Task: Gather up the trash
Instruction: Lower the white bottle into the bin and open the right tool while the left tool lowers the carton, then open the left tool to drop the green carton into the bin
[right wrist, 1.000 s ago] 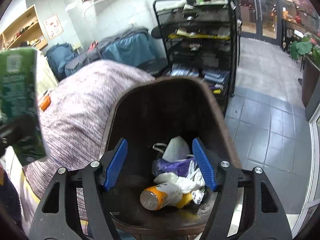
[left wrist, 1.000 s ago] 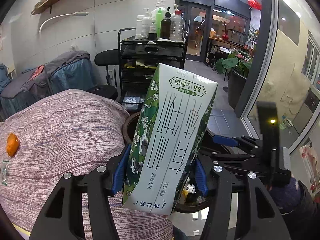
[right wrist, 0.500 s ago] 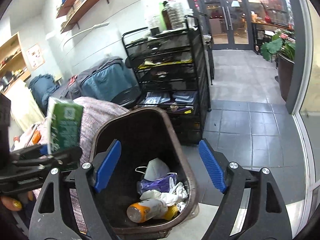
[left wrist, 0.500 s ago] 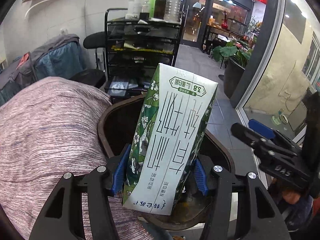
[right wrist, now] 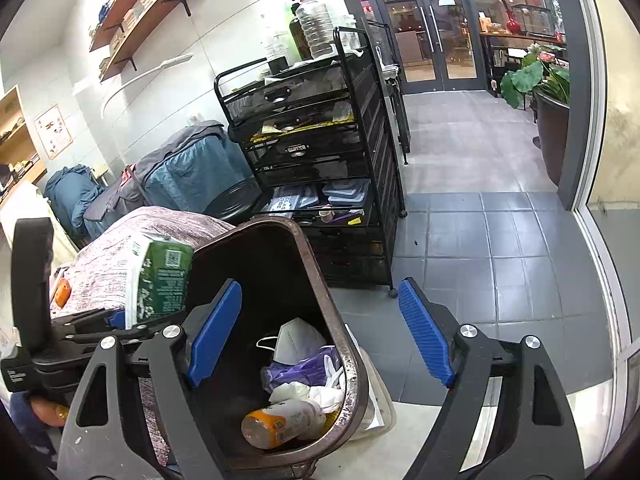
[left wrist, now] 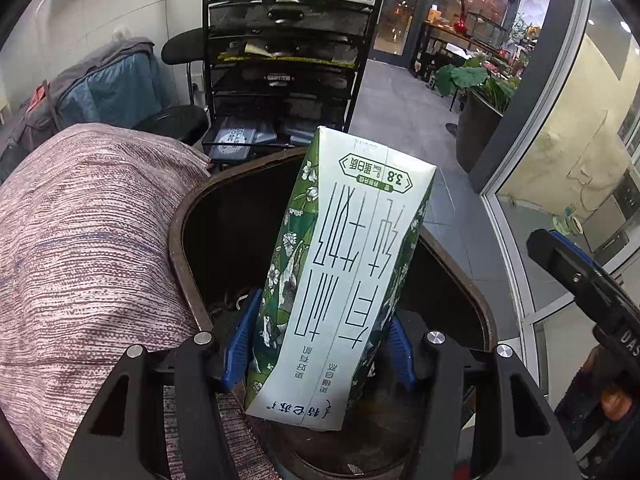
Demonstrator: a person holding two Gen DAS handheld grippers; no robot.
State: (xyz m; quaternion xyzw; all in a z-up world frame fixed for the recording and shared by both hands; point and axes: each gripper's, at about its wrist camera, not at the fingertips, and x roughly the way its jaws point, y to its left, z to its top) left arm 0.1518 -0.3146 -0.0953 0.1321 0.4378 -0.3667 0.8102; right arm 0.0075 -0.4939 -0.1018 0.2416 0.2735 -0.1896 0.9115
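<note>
I see my left gripper (left wrist: pixel 320 348) pinching a green-and-white milk carton (left wrist: pixel 344 276) above the brown plastic bin's rim (left wrist: pixel 176 236) on grey floor tiles (right wrist: pixel 480 240); my right gripper (right wrist: pixel 320 336) has just been opening, its jaws spread and empty.

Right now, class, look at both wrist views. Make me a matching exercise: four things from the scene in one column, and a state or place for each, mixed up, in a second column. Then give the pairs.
Things
1. milk carton
2. face mask
3. right gripper
4. black cart

States or places
A. open, holding nothing
B. lying inside the brown bin
C. clamped in the left gripper
D. standing on the floor behind the bin

Pairs: 1-C, 2-B, 3-A, 4-D
</note>
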